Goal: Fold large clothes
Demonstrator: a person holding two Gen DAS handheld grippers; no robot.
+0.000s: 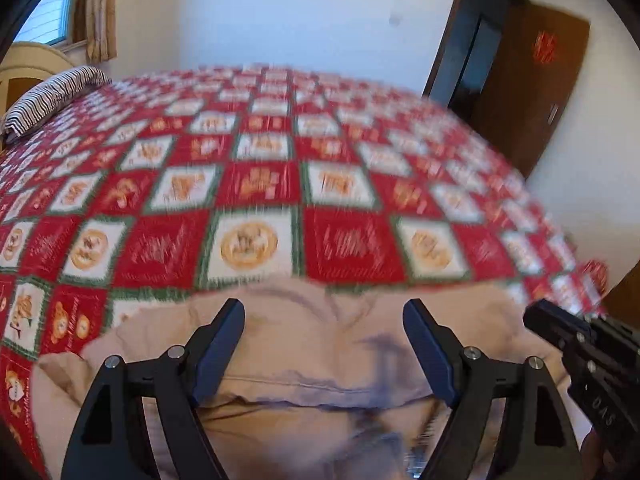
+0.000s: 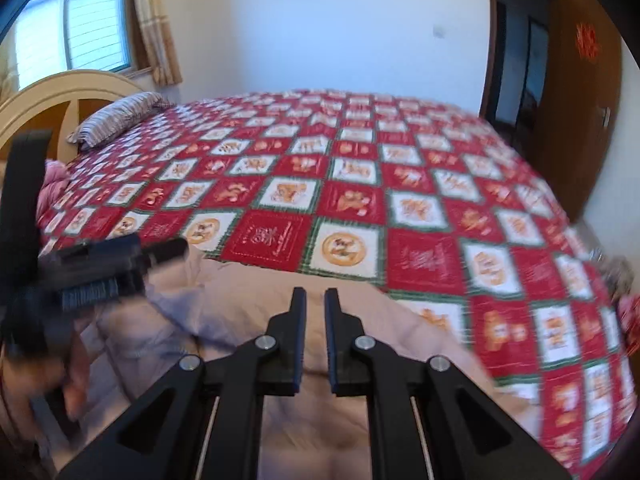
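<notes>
You are holding the left gripper (image 1: pixel 324 344) with its fingers spread wide apart above the beige garment (image 1: pixel 320 360), and nothing is sitting between the pads. In the left wrist view the garment is lying crumpled at six o'clock, on the near edge of the bed, with a seam running across it between the two fingers. The red, white and green checked bedspread (image 1: pixel 280 184) is stretching away toward twelve o'clock, and a striped pillow (image 1: pixel 52 96) is resting at ten o'clock beside the headboard (image 2: pixel 60 96).

You are holding the right gripper (image 2: pixel 316 336) with its fingers almost together, only a narrow gap showing between them, and no cloth is caught in that gap. It is pointing down over the same garment, which is filling the six o'clock part of the right wrist view.

Each gripper is showing in the other's view: the right one at four o'clock, the left one blurred at nine o'clock. A dark wooden door (image 1: pixel 532 92) is standing open at two o'clock, and a curtained window (image 2: pixel 92 20) is showing at ten o'clock.
</notes>
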